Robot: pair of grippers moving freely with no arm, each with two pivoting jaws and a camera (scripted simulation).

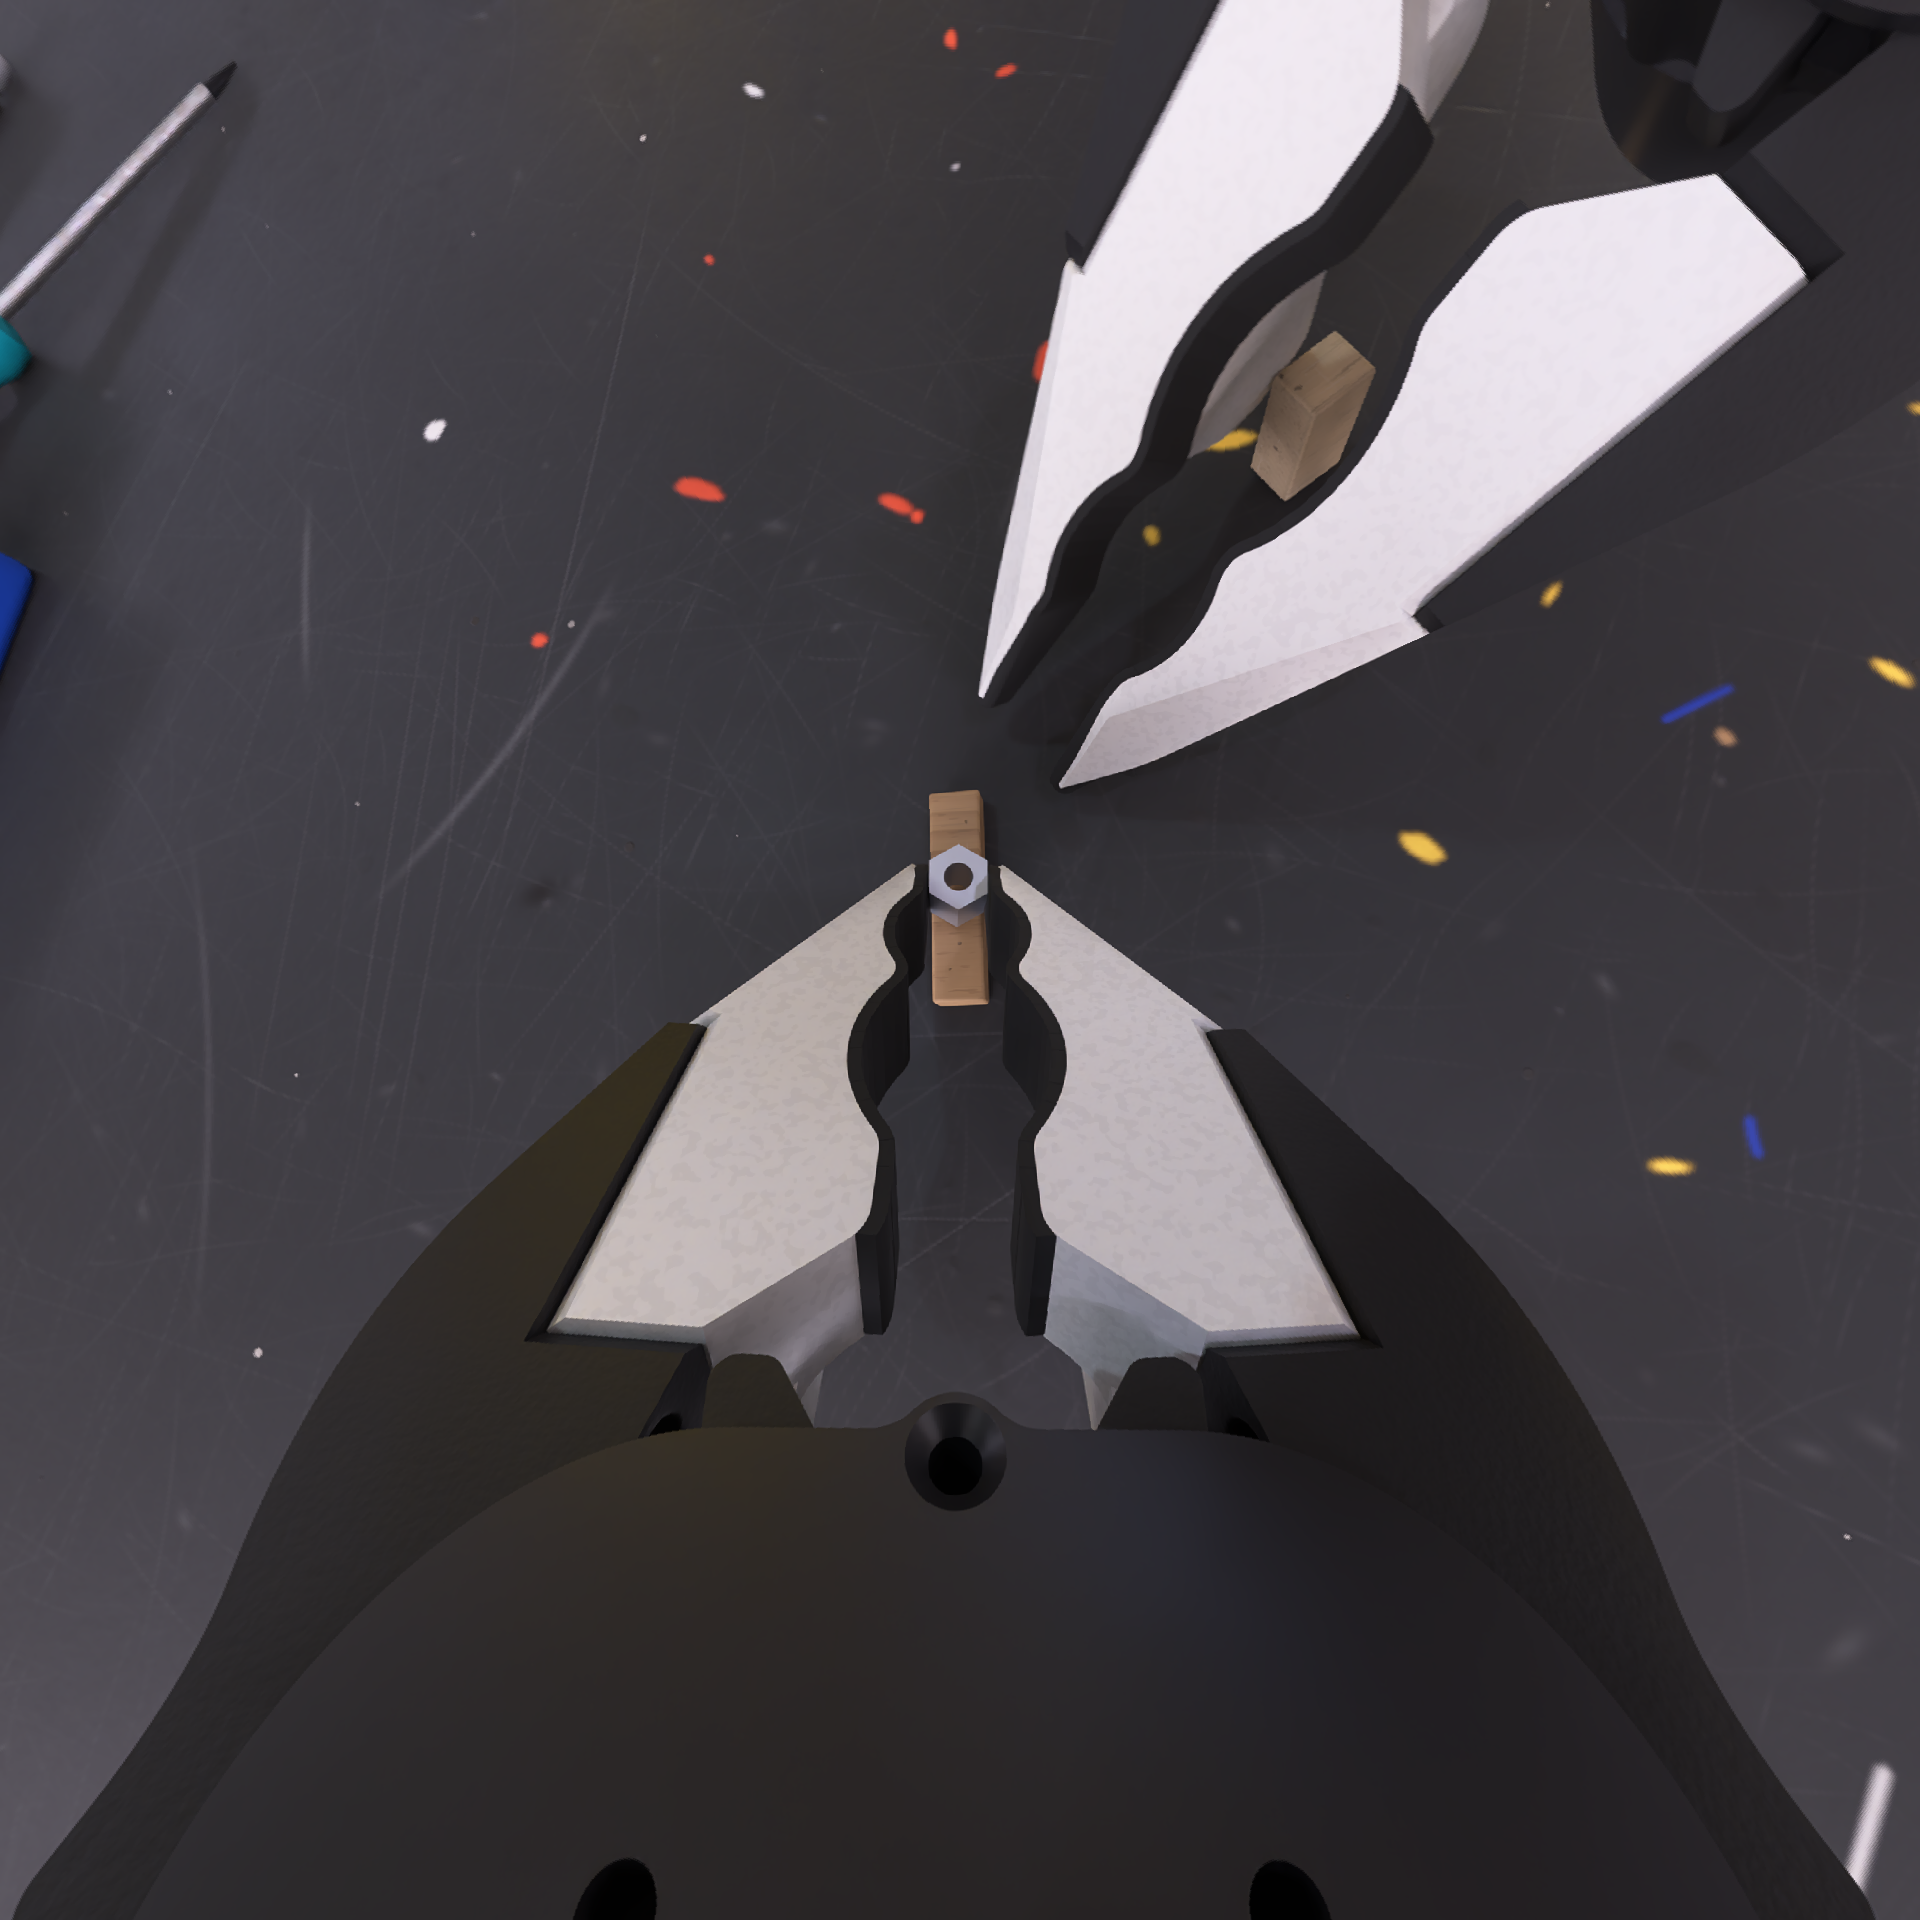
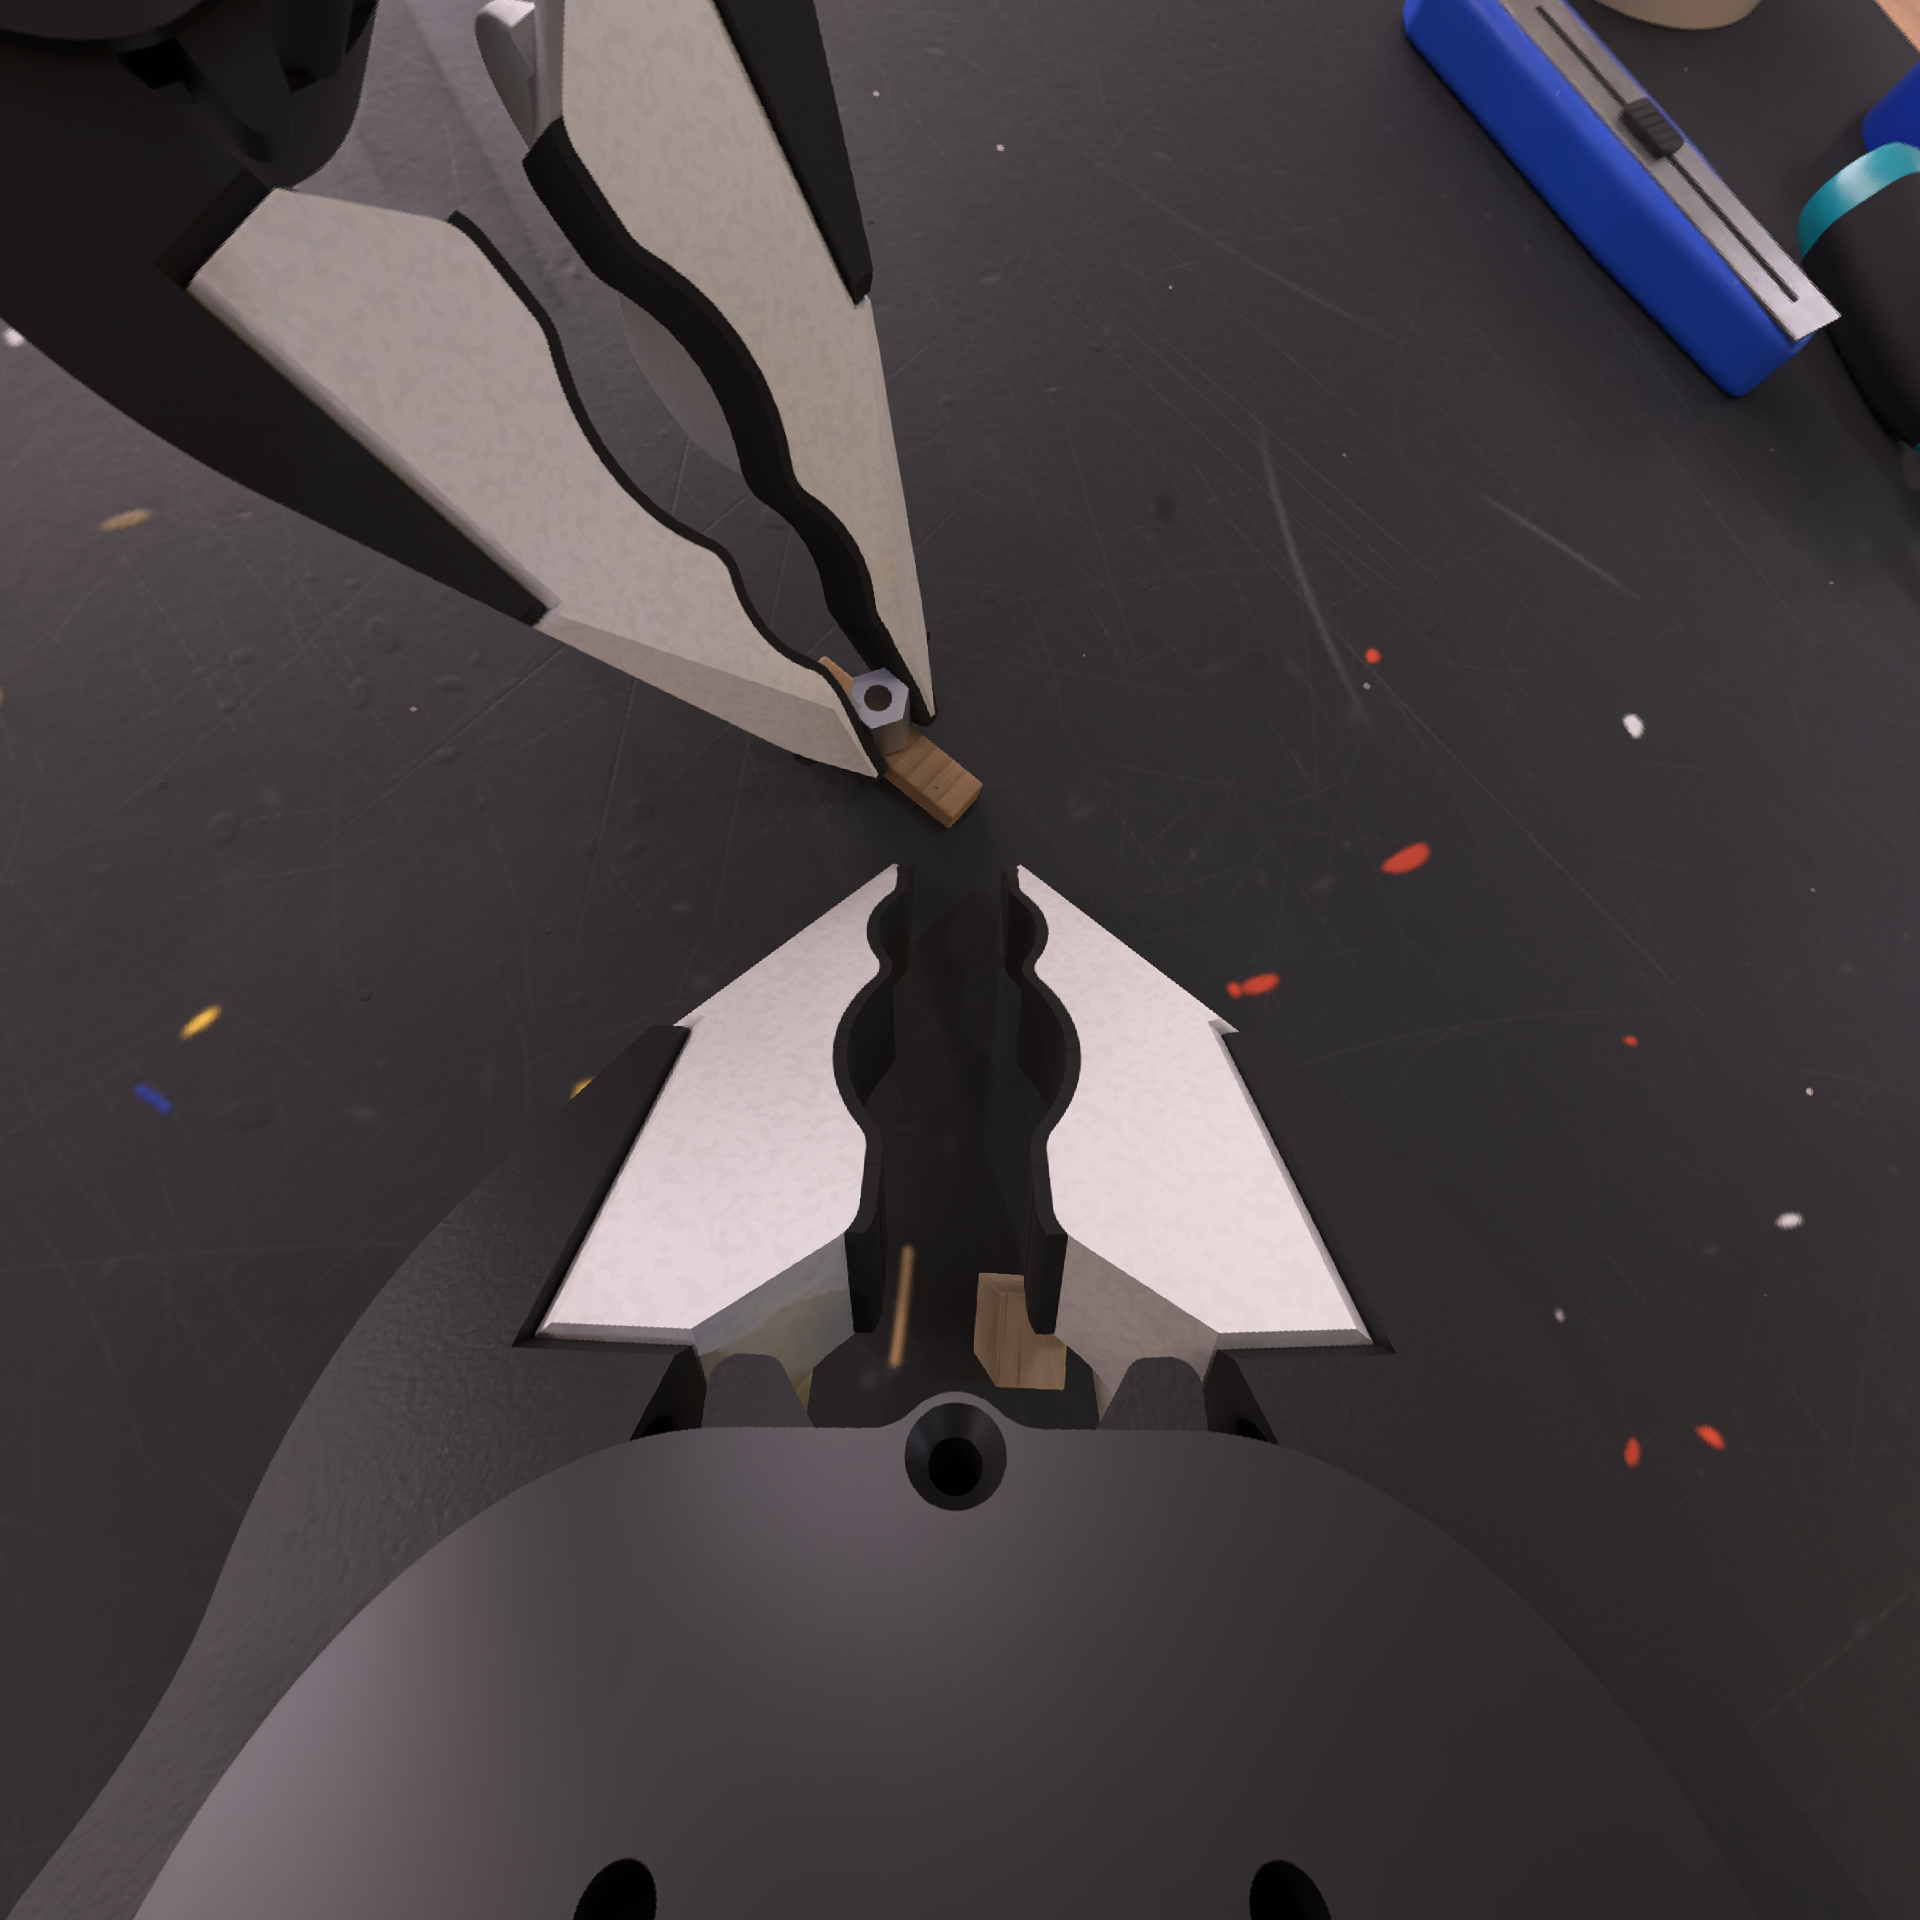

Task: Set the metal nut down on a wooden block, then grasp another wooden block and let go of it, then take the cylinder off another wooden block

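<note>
My left gripper (image 1: 957, 871) is shut on the small metal hex nut (image 1: 957, 878), which it holds flat at its fingertips, right over a flat wooden block (image 1: 956, 961) lying on the dark table. The right wrist view shows the same nut (image 2: 879, 698), block (image 2: 935, 784) and left gripper (image 2: 896, 732). My right gripper (image 2: 956, 871) is open by a narrow gap and empty, its tips just short of that block. A second wooden block (image 2: 1020, 1340) stands under it near the finger bases, also showing between its fingers (image 1: 1311, 416). A thin tan rod (image 2: 901, 1304) lies beside it.
A screwdriver (image 1: 114, 187) lies at the far left. A blue utility knife (image 2: 1621, 187) and a dark handle with a teal band (image 2: 1860, 187) lie at the far right of the right wrist view. The scratched table (image 1: 520, 727) has paint specks. The right gripper (image 1: 1027, 740) is close by.
</note>
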